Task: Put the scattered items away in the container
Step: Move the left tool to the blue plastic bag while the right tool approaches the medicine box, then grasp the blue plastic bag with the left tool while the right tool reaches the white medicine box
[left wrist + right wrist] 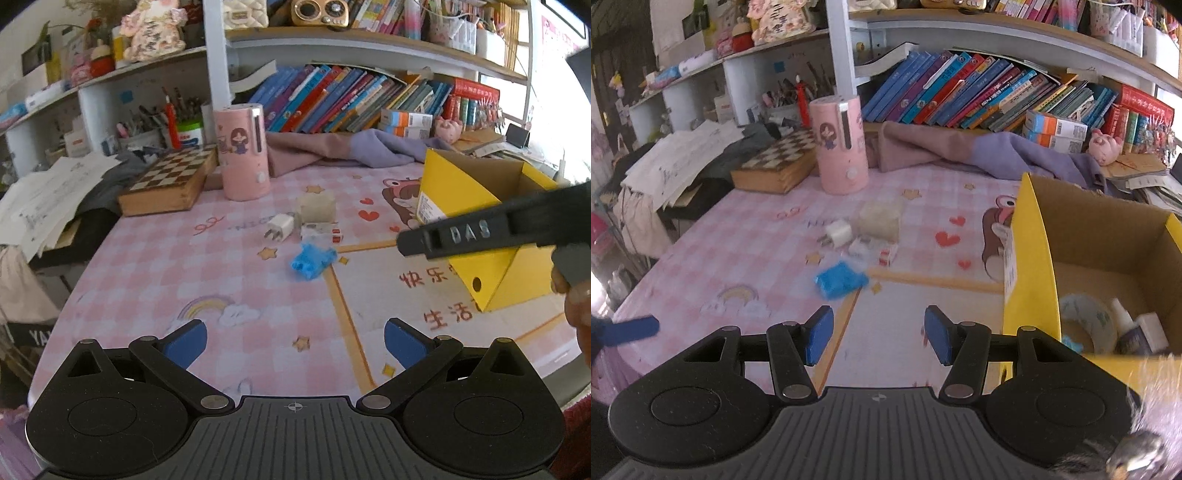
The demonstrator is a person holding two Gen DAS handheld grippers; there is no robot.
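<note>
Both the left gripper (pixel 293 341) and the right gripper (pixel 879 338) hang with fingers spread, empty. The crumpled blue plastic packet (pixel 840 280) lies on the pink checked tablecloth (pixel 738 251), near the yellow cardboard box (pixel 1030 266). It looks light, soft, probably slippery; pinch its bunched middle. The box holds a tape roll (pixel 1086 317) and small bottles (pixel 1141 330).

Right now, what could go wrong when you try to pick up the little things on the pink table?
1. The white charger plug, the beige block and the small white packet lie crowded together, so the fingers could nudge the neighbours while closing on one.
2. The blue item looks soft and flat and may slip out.
3. The yellow box has a tall wall; a low carry could bump it or drop the item outside.
</note>
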